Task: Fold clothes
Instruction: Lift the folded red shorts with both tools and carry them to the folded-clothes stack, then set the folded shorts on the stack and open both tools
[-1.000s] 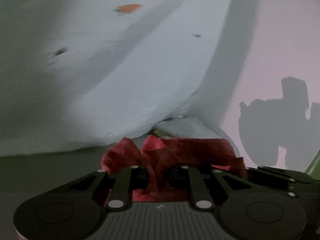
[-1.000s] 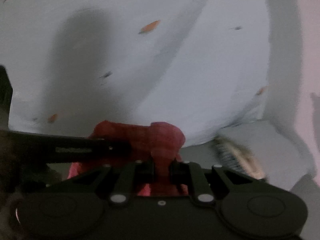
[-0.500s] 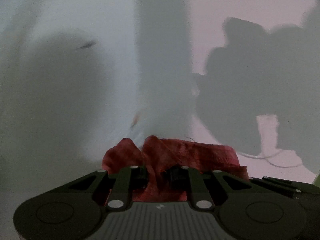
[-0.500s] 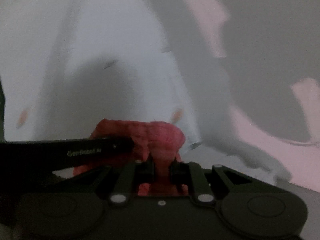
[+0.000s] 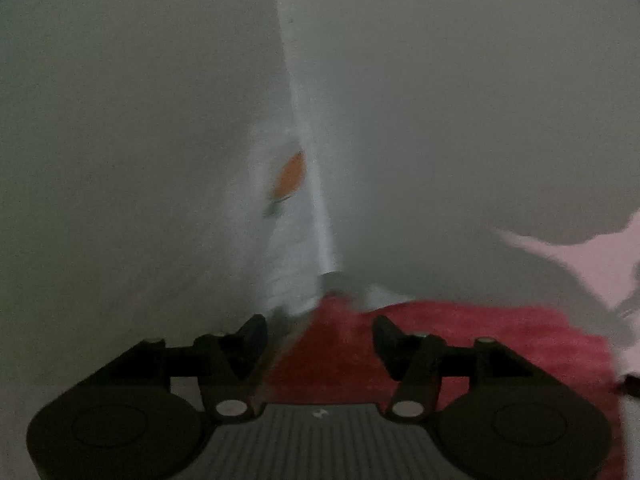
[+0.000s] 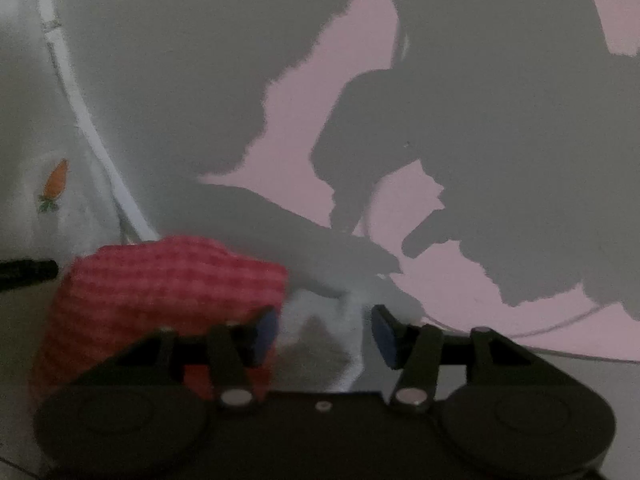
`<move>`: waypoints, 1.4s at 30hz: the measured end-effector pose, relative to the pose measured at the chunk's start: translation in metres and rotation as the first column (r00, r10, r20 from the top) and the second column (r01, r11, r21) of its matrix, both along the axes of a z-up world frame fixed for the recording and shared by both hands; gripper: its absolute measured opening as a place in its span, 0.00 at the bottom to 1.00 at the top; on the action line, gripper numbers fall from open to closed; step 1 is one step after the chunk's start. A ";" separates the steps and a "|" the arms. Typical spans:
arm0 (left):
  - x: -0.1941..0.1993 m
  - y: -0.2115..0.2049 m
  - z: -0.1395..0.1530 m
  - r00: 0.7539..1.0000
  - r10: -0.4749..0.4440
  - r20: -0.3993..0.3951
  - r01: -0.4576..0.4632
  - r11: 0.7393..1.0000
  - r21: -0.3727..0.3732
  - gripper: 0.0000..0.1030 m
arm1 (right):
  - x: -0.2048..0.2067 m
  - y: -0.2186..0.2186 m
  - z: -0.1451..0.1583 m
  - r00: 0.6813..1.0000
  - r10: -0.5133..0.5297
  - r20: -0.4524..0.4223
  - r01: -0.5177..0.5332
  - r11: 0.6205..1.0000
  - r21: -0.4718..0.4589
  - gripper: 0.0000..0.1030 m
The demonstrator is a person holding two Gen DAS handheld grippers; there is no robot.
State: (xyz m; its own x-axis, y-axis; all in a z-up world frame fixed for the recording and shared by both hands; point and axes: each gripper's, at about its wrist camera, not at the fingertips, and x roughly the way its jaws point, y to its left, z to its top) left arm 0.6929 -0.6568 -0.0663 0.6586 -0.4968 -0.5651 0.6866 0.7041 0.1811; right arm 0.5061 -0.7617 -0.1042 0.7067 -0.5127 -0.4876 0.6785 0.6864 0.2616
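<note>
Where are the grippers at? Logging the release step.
Left gripper: open, red cloth lying loose between its fingers.
Right gripper: open, holding nothing.

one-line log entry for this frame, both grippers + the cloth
left gripper: open | right gripper: open | red checked cloth: released, lying on white carrot-print fabric
</note>
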 end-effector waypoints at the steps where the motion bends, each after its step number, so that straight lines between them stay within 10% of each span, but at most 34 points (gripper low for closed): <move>1: 0.008 -0.003 -0.008 1.000 0.023 -0.002 -0.023 1.000 0.008 0.59 | -0.001 -0.002 -0.005 1.000 0.009 0.001 -0.009 1.000 -0.004 0.45; 9: 0.038 -0.004 -0.041 0.978 0.210 -0.009 -0.209 0.974 0.089 0.61 | 0.009 -0.002 -0.030 0.994 0.035 -0.100 -0.029 0.998 0.059 0.59; 16: -0.009 0.061 0.031 0.978 0.207 -0.026 -0.208 0.970 -0.129 0.71 | -0.038 0.010 -0.008 0.992 0.052 -0.111 -0.046 0.997 0.059 0.81; 23: -0.096 0.194 0.087 0.941 0.302 -0.153 -0.338 0.866 -0.368 0.85 | -0.071 0.063 0.044 0.975 0.218 -0.046 -0.219 0.976 -0.018 0.90; 35: -0.309 0.401 0.142 0.883 0.469 0.025 -0.403 0.783 -0.474 1.00 | -0.154 0.247 0.116 0.828 0.549 0.112 -0.521 0.828 -0.208 1.00; 42: -0.420 0.495 0.149 0.801 0.596 0.059 -0.503 0.723 -0.474 1.00 | -0.228 0.359 0.137 0.722 0.685 0.098 -0.644 0.717 -0.268 1.00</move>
